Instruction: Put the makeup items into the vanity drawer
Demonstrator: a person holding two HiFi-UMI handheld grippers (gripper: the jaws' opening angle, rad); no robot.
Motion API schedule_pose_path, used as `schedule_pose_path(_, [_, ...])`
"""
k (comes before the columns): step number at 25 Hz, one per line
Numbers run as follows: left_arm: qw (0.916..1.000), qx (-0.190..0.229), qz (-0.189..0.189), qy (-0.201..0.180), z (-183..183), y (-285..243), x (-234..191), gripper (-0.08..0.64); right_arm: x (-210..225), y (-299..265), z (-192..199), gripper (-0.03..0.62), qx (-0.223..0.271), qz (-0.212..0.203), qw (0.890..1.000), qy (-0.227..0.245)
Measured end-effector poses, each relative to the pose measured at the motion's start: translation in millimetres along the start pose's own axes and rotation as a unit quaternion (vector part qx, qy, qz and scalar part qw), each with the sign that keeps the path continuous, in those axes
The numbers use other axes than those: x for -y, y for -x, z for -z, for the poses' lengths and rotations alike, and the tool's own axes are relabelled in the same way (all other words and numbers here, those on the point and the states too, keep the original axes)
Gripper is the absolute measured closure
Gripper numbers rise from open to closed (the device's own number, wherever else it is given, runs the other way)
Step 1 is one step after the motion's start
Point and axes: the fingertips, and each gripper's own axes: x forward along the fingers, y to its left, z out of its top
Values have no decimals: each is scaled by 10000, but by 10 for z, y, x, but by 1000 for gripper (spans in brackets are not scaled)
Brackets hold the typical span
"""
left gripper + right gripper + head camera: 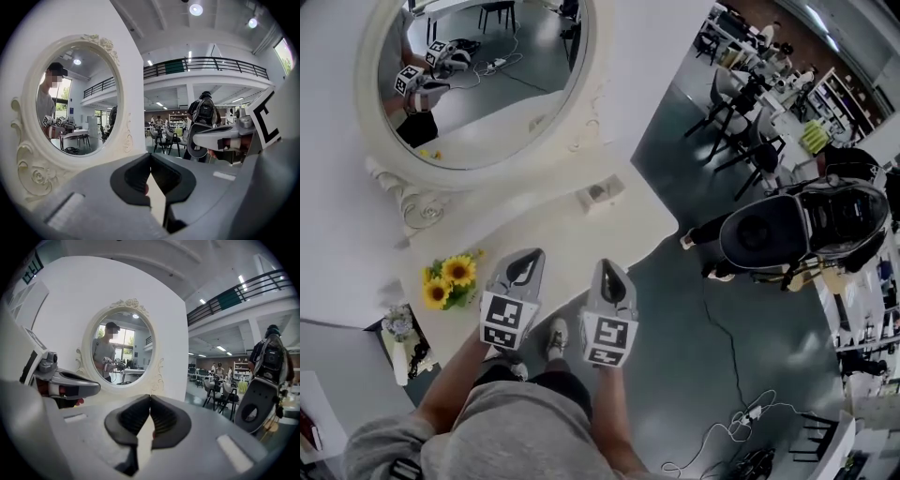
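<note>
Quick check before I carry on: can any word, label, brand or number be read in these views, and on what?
No text can be read in any view.
Left marker cube, on the left tool: black-and-white square pattern only, no letters.
Right marker cube, on the right tool: the same kind of pattern, no letters.
Shelves far back in the hall: too small to read.

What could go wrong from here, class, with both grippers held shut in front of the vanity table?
The left gripper and right gripper are shut and empty. Reaching in like that may knock the small white box off the table, since it stands near the edge. The sunflowers stand close beside the left gripper, so a sideways sweep might tip them.
</note>
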Motion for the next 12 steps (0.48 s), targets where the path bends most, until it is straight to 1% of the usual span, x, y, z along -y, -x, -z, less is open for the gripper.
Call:
schedule_pose_path(2, [10000,16,-1,-11,-6,40,33,549,-4,56,68,586,-102,6,9999,-2])
schedule_pose_path(6, [10000,40,-7,-22,-8,78,66,549,-13,77,61,586,38,-4,10000,20])
schedule_pose_path(12, [10000,51,-57,-3,-5,102,70,549,-27,89,47,586,-11,-68,10000,62])
